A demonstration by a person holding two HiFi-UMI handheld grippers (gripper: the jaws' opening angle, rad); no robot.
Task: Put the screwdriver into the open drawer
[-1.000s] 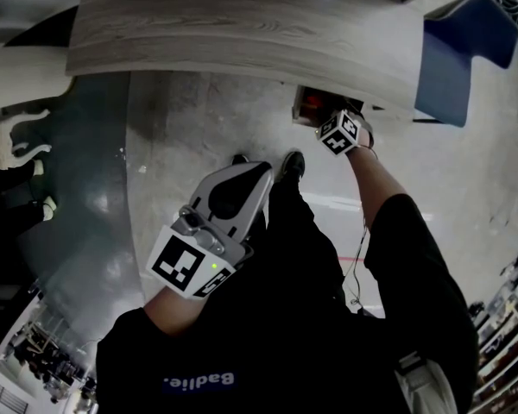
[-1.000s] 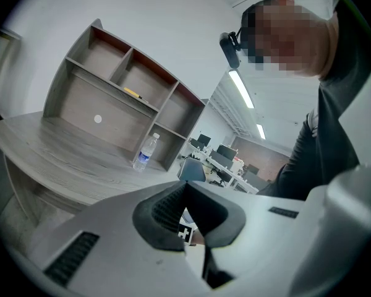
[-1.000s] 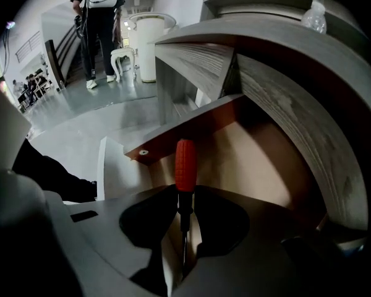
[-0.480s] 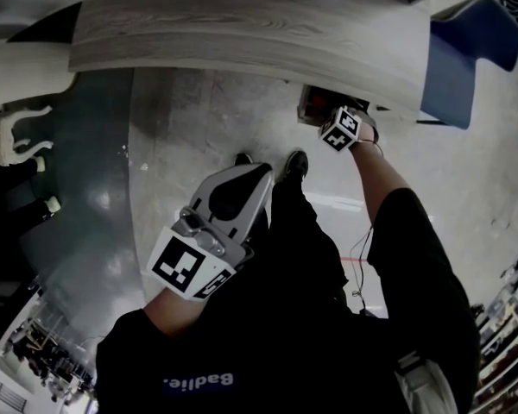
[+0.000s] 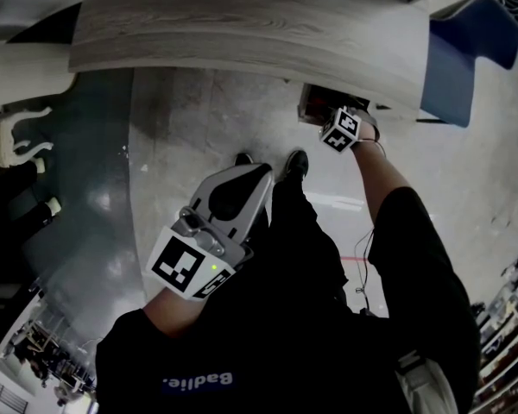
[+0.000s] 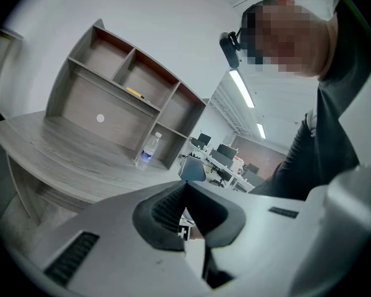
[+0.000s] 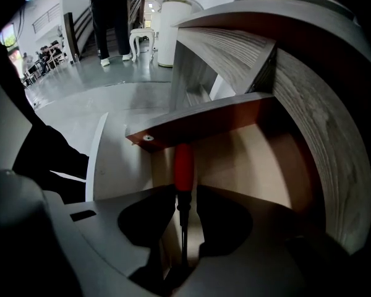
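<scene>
Right claw [image 7: 185,195] is over the open drawer [image 7: 260,166] under the table [image 5: 242,24], pointing steeply down into it. The screwdriver [image 7: 183,163] is between its jaws. Shaft runs along the claw's own axis, and the red handle sticks out past the tips toward the drawer's red-brown wall [image 7: 204,124]. So handle end far, tip end near, back in the claw's throat.

Jaws have just been opening and stand apart. There's a sliver of light between the shaft and the right-hand pad, so I read it as let go (can't rule out the shaft leaning on the left-hand pad). Handle sits within the drawer outline, over the pale bottom. Can't tell whether it rests on the bottom.

Left claw [image 6: 185,185] is well apart from the drawer, held near the person's body, jaws together, nothing in them. The right hand is the only one near the job.

My judgement is that the next move turns on that alignment. The screwdriver lies straight ahead of the right claw, so backing out along the same axis should leave it in the drawer without snagging.

Hard to see:
- Head view gives only the back of the right claw and a corner of the drawer; the table edge cuts off the rest.
- The screwdriver tip is lost in shadow deep between the jaws.
- The drawer's full extent is out of frame.
</scene>
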